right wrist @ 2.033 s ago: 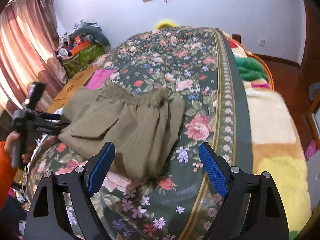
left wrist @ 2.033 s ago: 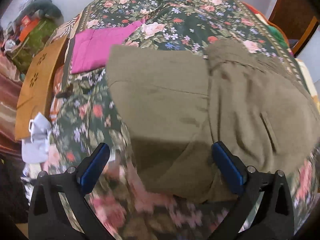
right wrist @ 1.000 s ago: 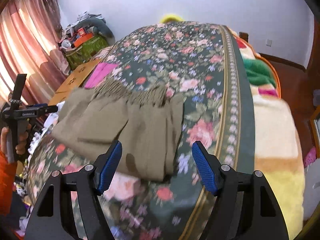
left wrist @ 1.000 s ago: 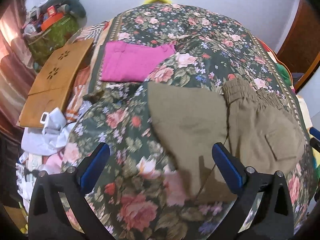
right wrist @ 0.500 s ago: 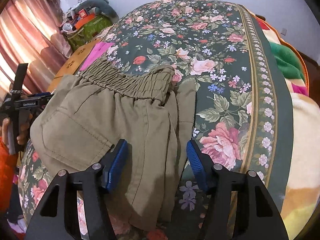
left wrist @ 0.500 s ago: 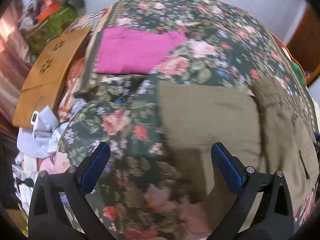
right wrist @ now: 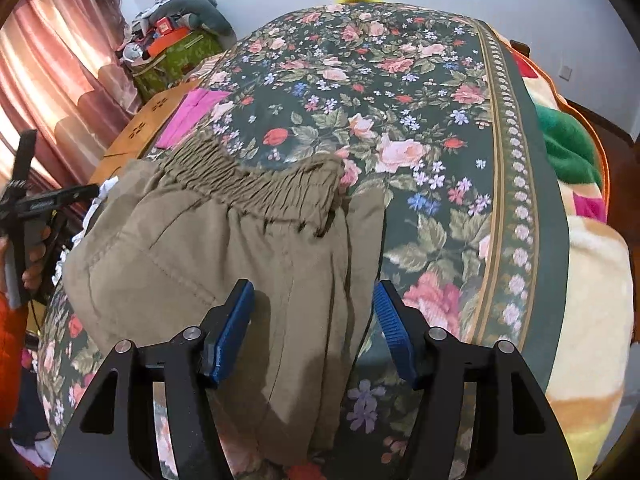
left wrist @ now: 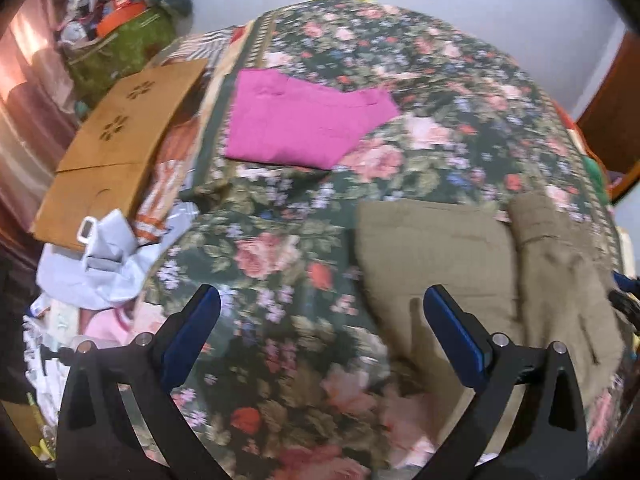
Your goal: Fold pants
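Note:
Olive pants (right wrist: 224, 256) lie folded on the floral bedspread (right wrist: 400, 80), elastic waistband toward the far side. In the left wrist view the pants (left wrist: 460, 264) sit at the right. My right gripper (right wrist: 314, 328) is open, its blue pads straddling the near folded edge of the pants, close above the cloth. My left gripper (left wrist: 320, 334) is open and empty over bare bedspread (left wrist: 280, 264), left of the pants, with its right pad at the pants' edge. The left gripper also shows far left in the right wrist view (right wrist: 28, 204).
A folded magenta garment (left wrist: 304, 120) lies farther up the bed. A cardboard sheet (left wrist: 120, 140), white cloth (left wrist: 104, 256) and cluttered boxes (left wrist: 120, 40) are beside the bed's left edge. Coloured blankets (right wrist: 572, 152) lie along the right edge.
My left gripper let go and drew back left off the pants. My right gripper came down toward the pants' near edge and narrowed its opening.

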